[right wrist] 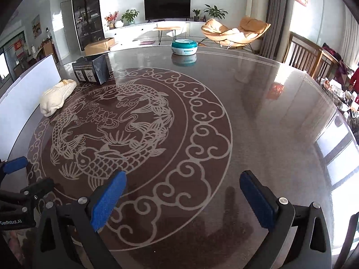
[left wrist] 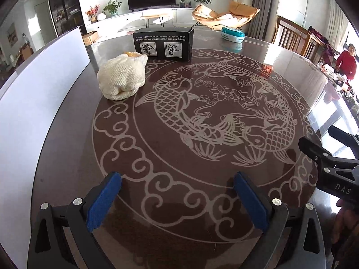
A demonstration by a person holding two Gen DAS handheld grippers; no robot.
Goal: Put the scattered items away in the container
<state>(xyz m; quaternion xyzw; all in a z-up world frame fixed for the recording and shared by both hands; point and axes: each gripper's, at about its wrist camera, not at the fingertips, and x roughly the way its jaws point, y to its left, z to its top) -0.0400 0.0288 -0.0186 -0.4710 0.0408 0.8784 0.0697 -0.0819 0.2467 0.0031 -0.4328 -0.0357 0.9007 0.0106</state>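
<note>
A cream knitted pouch [left wrist: 122, 78] with something yellow at its mouth lies on the round glass table, far left. Behind it stands a black box [left wrist: 163, 44] with printed text and pictures. A teal and white round container [left wrist: 232, 34] sits at the far edge. My left gripper [left wrist: 179, 179] is open and empty, low over the near table. My right gripper [right wrist: 182, 179] is open and empty over the near table too. In the right wrist view the pouch [right wrist: 57, 96], the box [right wrist: 92, 71] and the teal container [right wrist: 184, 46] lie far ahead.
The table [left wrist: 303, 85] is dark with a koi pattern under glass. A white board [left wrist: 38, 85] stands along its left edge. Wooden chairs [left wrist: 294, 35] stand at the right. The right gripper's body [left wrist: 332, 157] shows at the left view's right edge.
</note>
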